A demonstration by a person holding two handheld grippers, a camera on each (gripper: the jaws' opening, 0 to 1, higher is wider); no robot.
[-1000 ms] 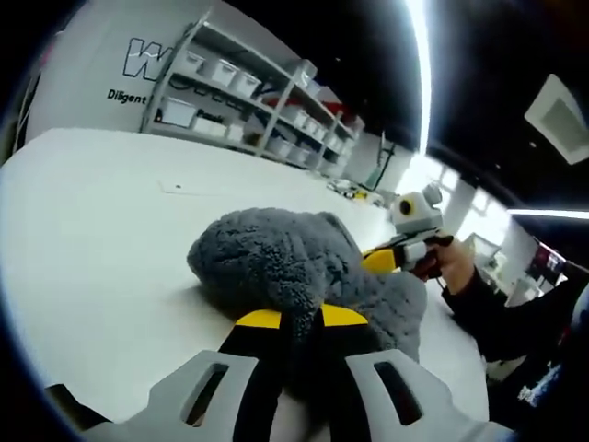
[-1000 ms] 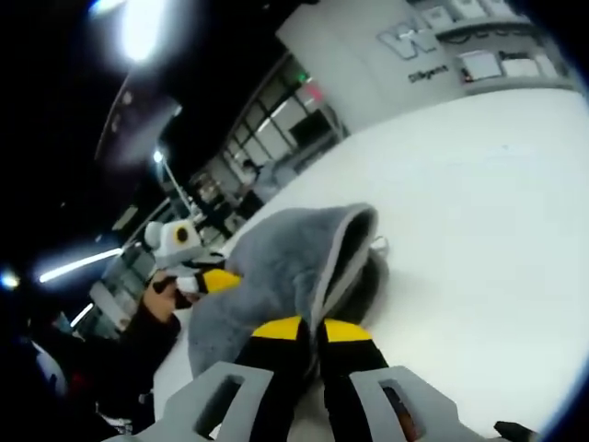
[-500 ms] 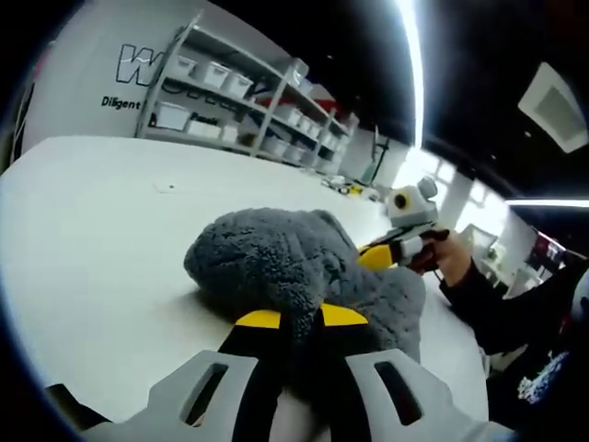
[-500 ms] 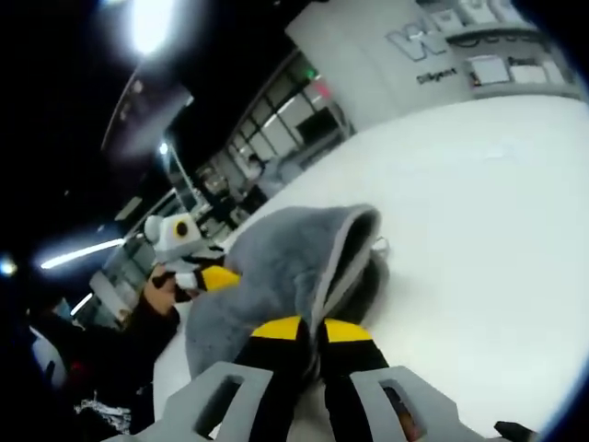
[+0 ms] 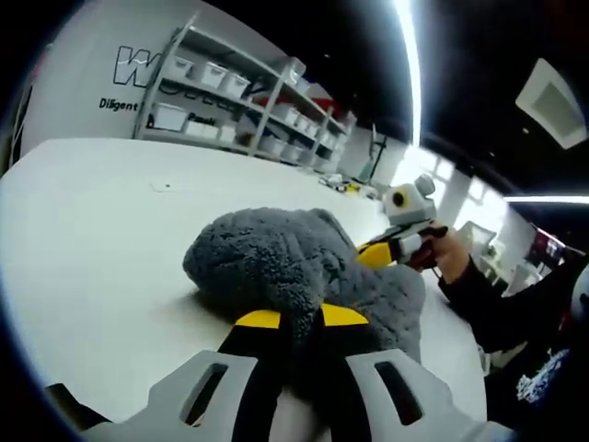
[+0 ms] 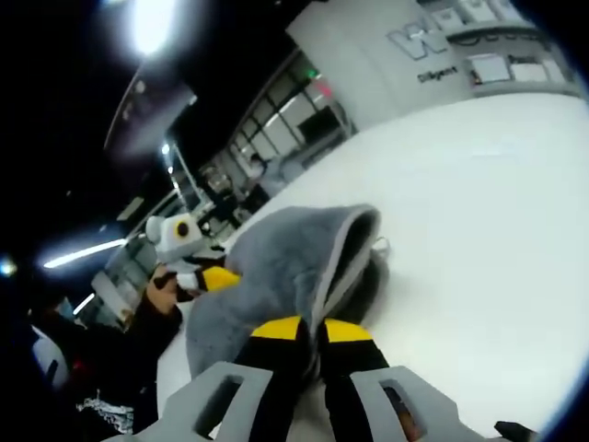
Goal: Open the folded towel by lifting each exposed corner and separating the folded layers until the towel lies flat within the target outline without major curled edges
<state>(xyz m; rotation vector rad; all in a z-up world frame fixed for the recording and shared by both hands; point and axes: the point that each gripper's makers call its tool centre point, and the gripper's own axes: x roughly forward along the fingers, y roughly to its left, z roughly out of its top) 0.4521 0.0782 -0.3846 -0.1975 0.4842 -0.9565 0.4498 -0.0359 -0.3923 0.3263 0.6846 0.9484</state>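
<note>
A fluffy grey fleece towel (image 5: 294, 267) lies bunched in a mound on the white bench (image 5: 92, 239), directly ahead of the left gripper (image 5: 300, 319), whose yellow-tipped black jaws are clamped on its near edge. The right gripper (image 6: 308, 329) pinches another part of the towel (image 6: 276, 267) between its closed jaws, a folded hem rising just beyond them.

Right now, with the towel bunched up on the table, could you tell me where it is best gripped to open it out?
Probably at the bound hem: the towel is humped on the white table, and its pale edge arcs up over the mound, the only clean, thin part. The right gripper is shut on it from the near side; the left gripper pinches the fluffy edge opposite, so pulling apart should spread it.
</note>
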